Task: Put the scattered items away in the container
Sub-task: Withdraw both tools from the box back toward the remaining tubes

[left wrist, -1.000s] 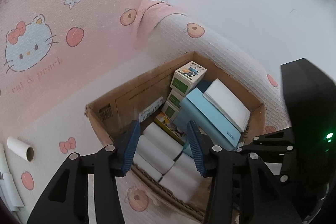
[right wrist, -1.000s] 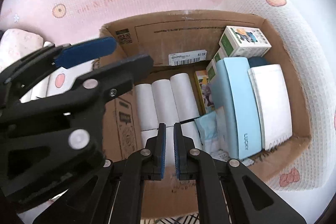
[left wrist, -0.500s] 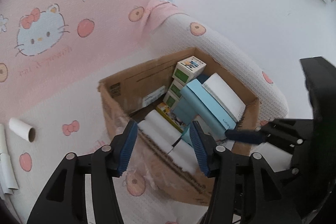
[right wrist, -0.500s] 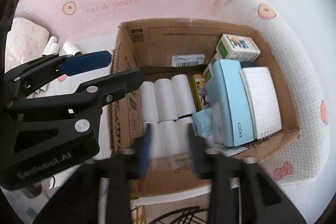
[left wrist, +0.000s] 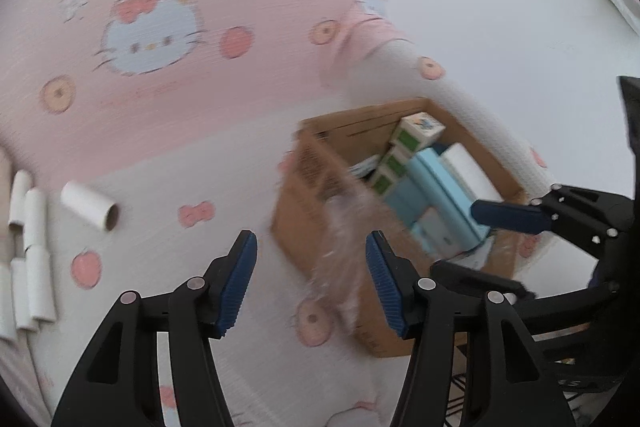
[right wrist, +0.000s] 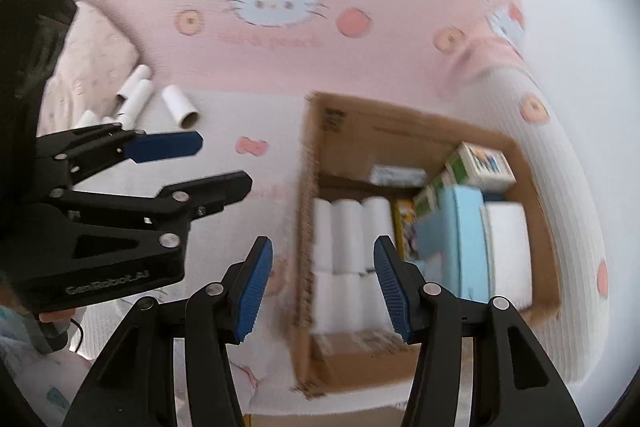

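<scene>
**White cardboard tubes wait left of the box**

White cardboard tubes (left wrist: 32, 251) lie scattered on the pink bedspread (left wrist: 168, 99). Left gripper (left wrist: 312, 283) and right gripper (right wrist: 322, 283), both empty, are opening. Brown cardboard box (right wrist: 400, 139) sits right, part-filled. Next: probably reaching left for a tube.

Right gripper (right wrist: 323, 285), pinched shut a second ago over the rolls in the cardboard box (right wrist: 316, 163), now opening with nothing between. Left gripper (left wrist: 311, 285) off leftward, opening too.

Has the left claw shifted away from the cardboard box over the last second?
Yes. The left claw was over the cardboard box; it now sits off the box's left corner, jaws opening and empty.
</scene>
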The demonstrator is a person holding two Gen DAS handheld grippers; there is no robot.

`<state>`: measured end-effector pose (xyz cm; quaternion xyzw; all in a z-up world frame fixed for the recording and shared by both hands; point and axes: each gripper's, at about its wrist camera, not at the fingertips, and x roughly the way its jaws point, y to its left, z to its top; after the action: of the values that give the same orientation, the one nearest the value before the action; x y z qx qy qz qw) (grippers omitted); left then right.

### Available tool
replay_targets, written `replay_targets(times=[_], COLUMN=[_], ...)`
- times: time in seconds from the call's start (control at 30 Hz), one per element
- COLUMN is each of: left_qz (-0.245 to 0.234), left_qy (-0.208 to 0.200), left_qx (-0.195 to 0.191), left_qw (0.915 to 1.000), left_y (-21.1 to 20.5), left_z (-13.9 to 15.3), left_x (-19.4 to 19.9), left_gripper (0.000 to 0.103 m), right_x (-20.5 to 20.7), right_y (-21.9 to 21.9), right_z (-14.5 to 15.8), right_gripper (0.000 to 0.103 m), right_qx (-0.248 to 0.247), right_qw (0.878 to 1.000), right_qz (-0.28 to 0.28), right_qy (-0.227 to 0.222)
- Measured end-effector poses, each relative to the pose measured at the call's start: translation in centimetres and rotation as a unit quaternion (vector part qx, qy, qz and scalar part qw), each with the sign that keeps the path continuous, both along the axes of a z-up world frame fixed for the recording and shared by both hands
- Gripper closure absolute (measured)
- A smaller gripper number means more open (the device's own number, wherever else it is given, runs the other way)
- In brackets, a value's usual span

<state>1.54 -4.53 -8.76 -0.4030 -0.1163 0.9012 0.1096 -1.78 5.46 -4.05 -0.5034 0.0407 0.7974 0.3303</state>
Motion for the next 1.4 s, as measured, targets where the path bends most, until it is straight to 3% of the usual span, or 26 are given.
replay_targets(times=[0.3,0.53,0.83,1.03,1.17,1.4], left_qz=[0.076,0.156,0.236,0.301,0.332,0.346], left_qy=[-0.037,-0.079,-0.101,-0.113,-0.13,-0.154], left_qx=[-0.05,-0.06,-0.084,-0.07,-0.053,-0.048], left_qw=[0.9952,0.9827,0.963,0.9444,0.9329,0.9243], left_y=[-6.5,-13.2,-19.3,-23.6,-26.0,-27.6], left_z=[-3.7,-7.3,-8.9,-10.4,-11.6,-12.9], left_x=[2.9,4.0,3.7,3.0,2.1,0.5], left_gripper=[0.042,0.042,0.042,0.042,0.042,0.046], right_x=[-5.1,-9.4,-13.9,-16.7,-18.4,-21.6], right_y=[-3.9,-4.5,-3.8,-4.0,-3.1,0.3], right_z=[-2.2,-4.6,-9.0,-13.4,-14.8,-15.8], right_gripper=[0.052,0.052,0.05,0.046,0.045,0.042], right_qx=[0.05,0.03,-0.015,0.004,0.005,-0.028], right_qw=[0.991,0.985,0.978,0.972,0.97,0.964], right_qz=[0.122,0.166,0.172,0.179,0.158,0.111], right_qy=[-0.025,0.041,0.119,0.15,0.184,0.239])
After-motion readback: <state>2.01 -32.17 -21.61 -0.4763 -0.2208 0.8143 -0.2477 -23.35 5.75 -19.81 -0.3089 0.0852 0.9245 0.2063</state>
